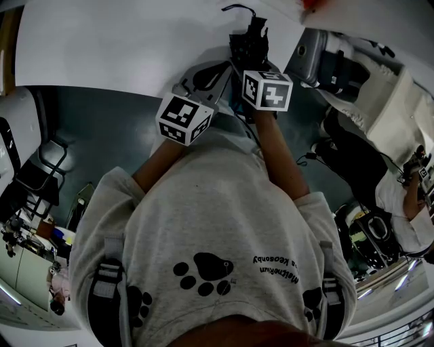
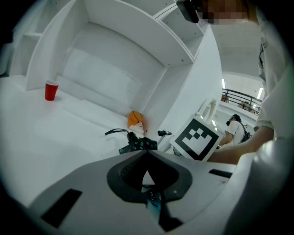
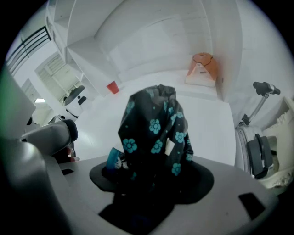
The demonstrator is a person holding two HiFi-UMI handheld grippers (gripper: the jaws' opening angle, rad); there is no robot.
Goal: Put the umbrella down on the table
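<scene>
R gripper (image 3: pixel 151 179) is clamped on the umbrella (image 3: pixel 154 133): a folded black bundle w/ teal flowers fills the space btw. its jaws and sticks out past the tips. In the head view the R gripper (image 1: pixel 247 57) reaches fwd over the near edge of the white table (image 1: pixel 135 41), and the umbrella (image 1: pixel 249 37) lies along the top there. Can't tell if the fabric touches the surface. Its thin strap loop (image 1: pixel 237 8) trails at the far end; in the left gripper view the strap loop (image 2: pixel 115 131) sits low by the table top, just left of the umbrella (image 2: pixel 138 143).

L gripper (image 2: pixel 147 153) has its jaws closed tip to tip, nothing gripped. In the head view the L gripper (image 1: pixel 220 68) is just beside the umbrella on the left, pointing at it.

Further out: an orange object (image 3: pixel 202 64) against the white shelf unit (image 2: pixel 115 55) at the back of the table, and a red cup (image 2: pixel 51 90) well apart to the left. A second person (image 1: pixel 380 156) sits off to the right, away from the table.
</scene>
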